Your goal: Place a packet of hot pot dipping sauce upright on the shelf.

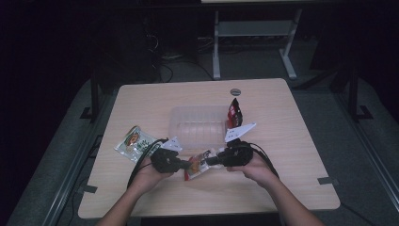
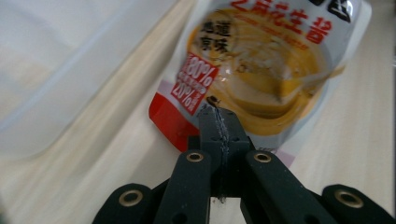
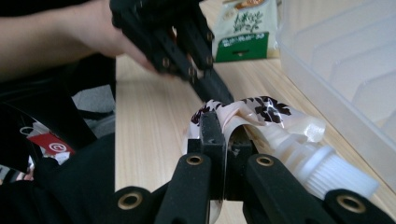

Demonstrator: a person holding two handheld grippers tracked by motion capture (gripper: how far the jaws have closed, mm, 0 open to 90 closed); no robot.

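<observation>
A soft sauce pouch [image 1: 197, 166] with an orange food picture, a red corner and a white screw cap [image 3: 327, 173] is held between both grippers, low over the front middle of the wooden table [image 1: 291, 155]. My left gripper [image 1: 189, 165] is shut on the pouch's lower edge beside the red corner [image 2: 173, 121]; its jaws [image 2: 217, 113] meet on the film. My right gripper [image 1: 207, 161] is shut on the crumpled end of the pouch [image 3: 261, 111] next to the cap, jaws [image 3: 224, 127] pressed together. In the right gripper view the left gripper [image 3: 218, 95] reaches the pouch from the far side.
A clear plastic tub [image 1: 175, 123] stands just behind the grippers and runs along the edge of both gripper views [image 2: 56, 70] [image 3: 345, 60]. A green snack packet [image 1: 134, 141] [image 3: 245, 28] lies at the left. A red and black packet [image 1: 234, 113] leans at the tub's right end.
</observation>
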